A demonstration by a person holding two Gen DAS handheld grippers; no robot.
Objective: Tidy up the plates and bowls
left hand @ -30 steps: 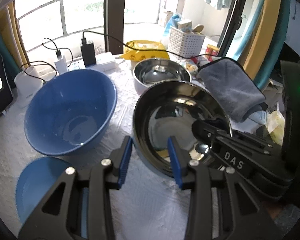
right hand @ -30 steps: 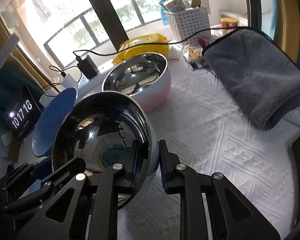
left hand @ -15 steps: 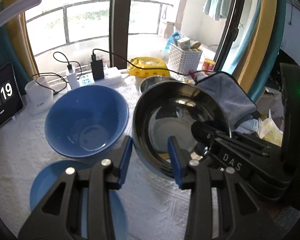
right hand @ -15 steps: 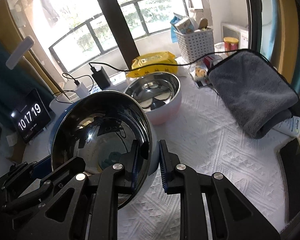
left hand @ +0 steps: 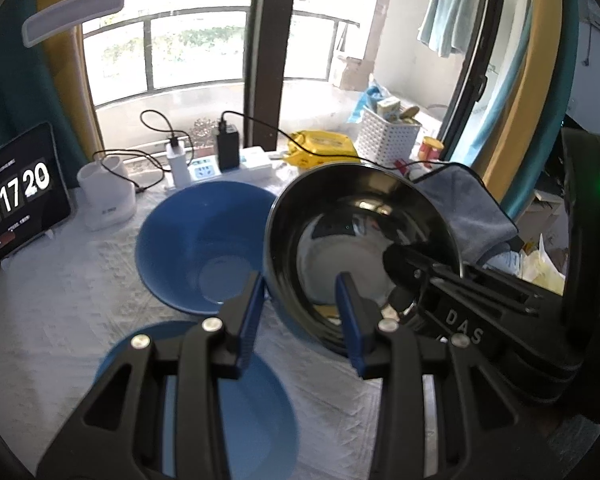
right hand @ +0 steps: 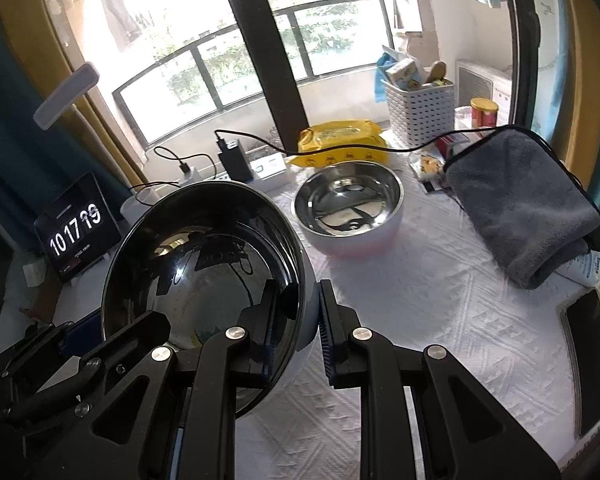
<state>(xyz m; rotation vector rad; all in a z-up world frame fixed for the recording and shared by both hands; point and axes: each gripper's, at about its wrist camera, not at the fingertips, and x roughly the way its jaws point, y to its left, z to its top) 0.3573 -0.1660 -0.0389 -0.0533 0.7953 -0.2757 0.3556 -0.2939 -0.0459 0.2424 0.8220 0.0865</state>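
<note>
Since the earlier frames, both grippers and the large steel bowl (left hand: 364,240) have been raised from the white tablecloth (right hand: 440,320), so that more of the window and the table's far edge is seen. The bowl is held tilted above the cloth, gripped at opposite sides of its rim. The right gripper (right hand: 309,320) is nearly closed on the bowl's wall, one finger being set inside the rim and the other against the pale outer side. The left gripper (left hand: 300,312) is held partly open around the near rim, one blue pad being seen inside the bowl and the other just outside it; whether the pads press on the metal cannot be told from the left wrist view. A blue bowl (left hand: 204,240) is seen resting on the cloth just beside the lifted bowl, and a blue plate (left hand: 260,408) lies below the left gripper. A smaller steel bowl (right hand: 348,208) is seen farther back on the cloth, with a folded grey towel (right hand: 520,200) lying well apart from it.
</note>
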